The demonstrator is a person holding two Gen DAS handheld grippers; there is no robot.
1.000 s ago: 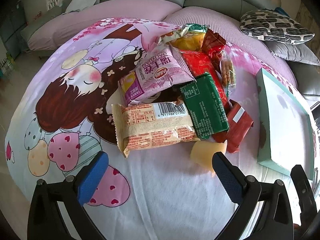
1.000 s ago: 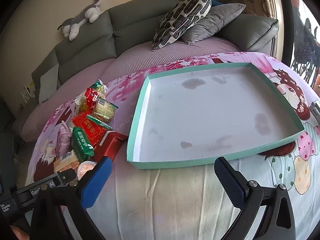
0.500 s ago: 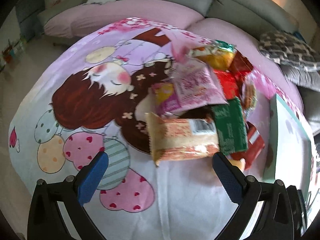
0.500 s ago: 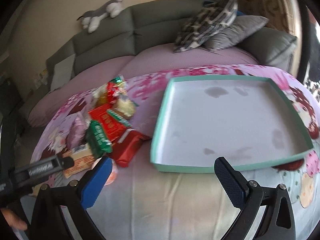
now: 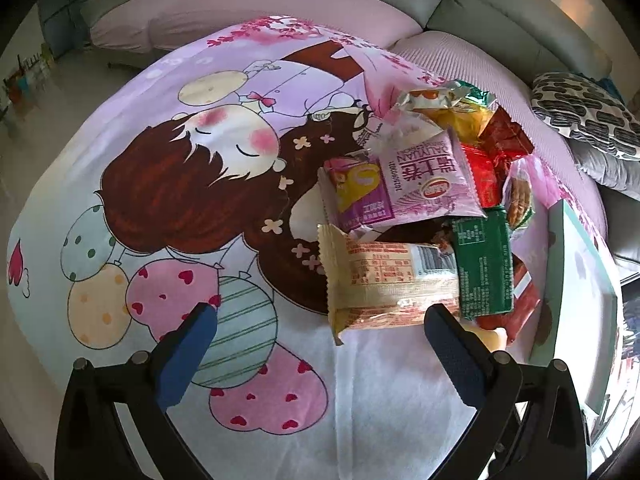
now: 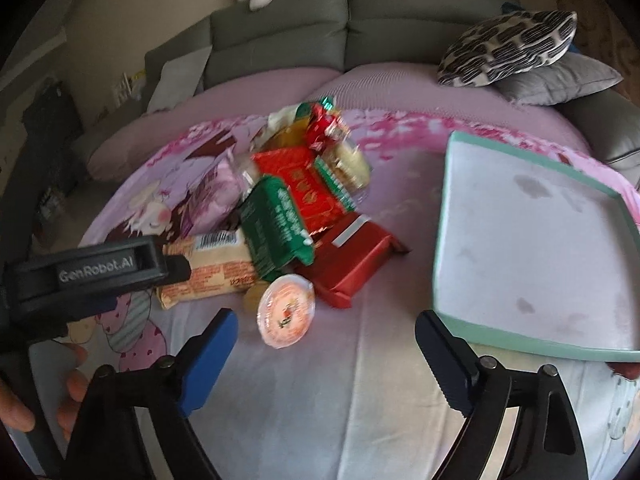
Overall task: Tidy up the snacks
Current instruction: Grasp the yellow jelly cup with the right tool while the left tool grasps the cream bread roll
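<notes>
Jelly cup (image 6: 285, 311): lay just ahead of the right claw (image 6: 326, 332), slightly left; jaws apart, closing, nothing between.

Ahead of my left tool: pale bedsheet printed with a cartoon girl (image 5: 208, 160), brown hair, dotted and heart-patterned balloons. Beige crinkled snack packet (image 5: 384, 280) with red print; purple-and-yellow wafer bag (image 5: 404, 184) beyond it. Right of my right tool: mint-rimmed white cardboard tray (image 6: 440, 248). Between its blue pads (image 6: 208, 364), farther off: orange-lidded round jelly cup (image 6: 286, 308).
</notes>
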